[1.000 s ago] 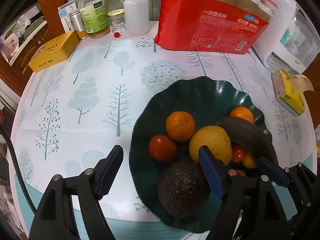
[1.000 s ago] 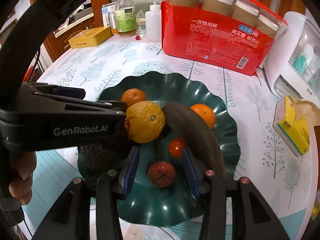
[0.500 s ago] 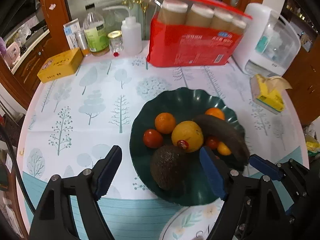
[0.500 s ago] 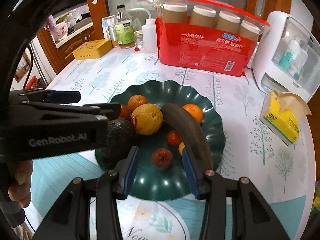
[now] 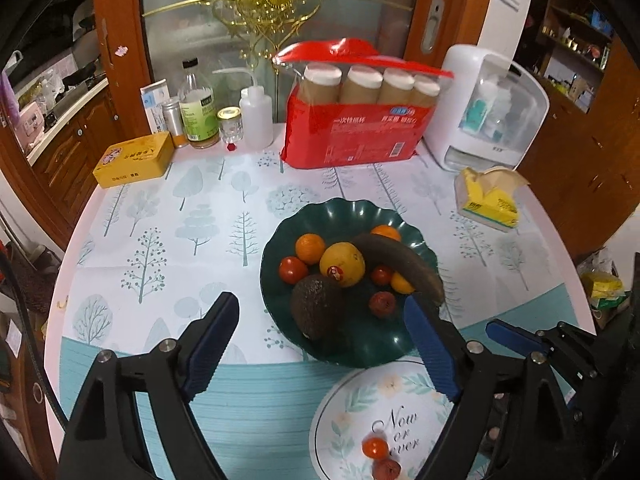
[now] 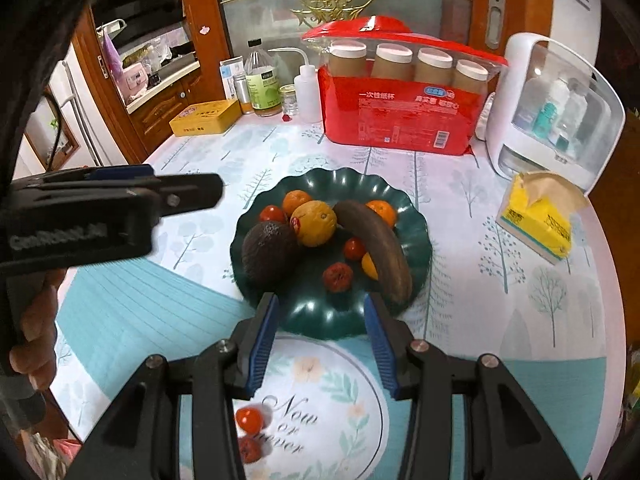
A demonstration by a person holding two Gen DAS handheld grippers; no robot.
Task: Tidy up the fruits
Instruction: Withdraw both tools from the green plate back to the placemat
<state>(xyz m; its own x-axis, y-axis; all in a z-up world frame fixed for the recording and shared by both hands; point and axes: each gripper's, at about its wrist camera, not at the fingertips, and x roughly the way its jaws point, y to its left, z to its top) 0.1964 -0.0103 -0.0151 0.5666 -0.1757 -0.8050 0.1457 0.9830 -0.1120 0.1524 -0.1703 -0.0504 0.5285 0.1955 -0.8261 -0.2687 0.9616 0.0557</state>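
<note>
Both grippers have pulled back from the green bowl (image 5: pixel 416 236) toward the counter's near edge: left gripper (image 5: pixel 324 344) just widened, right gripper (image 6: pixel 320 344) apart, both empty, so another fruit awaits.

The green bowl (image 5: pixel 416 344) has a glossy, plastic-looking surface with a scalloped rim that catches highlights. In it, the avocado (image 5: pixel 316 307) has a dark, rough, matt skin; the large yellow orange (image 5: pixel 342 263) is finely dimpled with a soft sheen, and the tomato (image 5: pixel 292 269) is smooth and shiny. The brown banana (image 5: pixel 400 258) looks dull and smooth. The tablecloth (image 5: pixel 160 232) is smooth, printed with trees, faintly glossy like coated vinyl. The white plate (image 6: pixel 348 412) looks glazed and smooth. The red cup pack (image 5: pixel 352 136) is wrapped in shiny plastic film. The yellow tin (image 5: pixel 134 158) looks like painted metal. The cabinets (image 6: pixel 160 108) are varnished wood.
</note>
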